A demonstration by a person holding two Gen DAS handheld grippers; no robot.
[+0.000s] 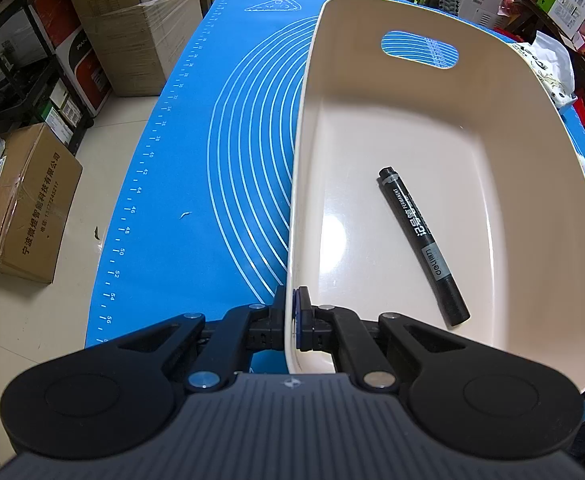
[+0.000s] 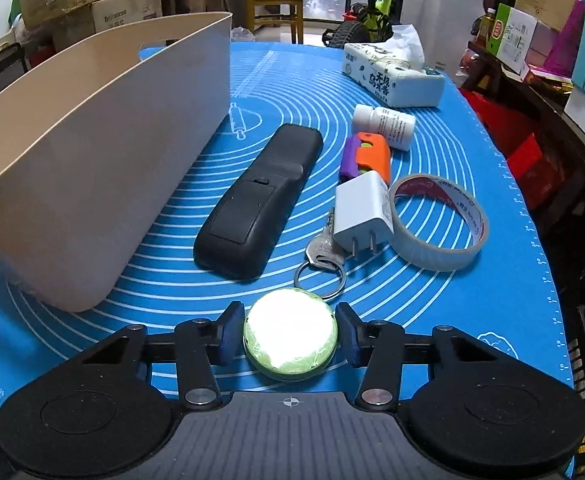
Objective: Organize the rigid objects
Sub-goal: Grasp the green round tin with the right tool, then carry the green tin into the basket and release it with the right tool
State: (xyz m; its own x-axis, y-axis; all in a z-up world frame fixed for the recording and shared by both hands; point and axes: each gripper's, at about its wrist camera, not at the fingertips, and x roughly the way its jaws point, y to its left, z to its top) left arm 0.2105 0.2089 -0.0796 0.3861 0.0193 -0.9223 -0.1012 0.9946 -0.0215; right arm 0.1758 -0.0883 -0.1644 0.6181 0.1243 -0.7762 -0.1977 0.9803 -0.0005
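Note:
My left gripper is shut on the near wall of a cream plastic bin, one finger inside and one outside. A black marker lies on the bin's floor. In the right wrist view, a round green-rimmed disc with a shiny top lies on the blue mat. My right gripper has a pad against each side of it. Beyond the disc lie a key on a ring, a white charger plug, a black remote, a tape roll, an orange and purple toy and a white bottle.
The bin stands at the left of the right wrist view, beside the remote. A tissue pack lies at the mat's far end. Cardboard boxes stand on the floor left of the table, and shelves with goods line the right side.

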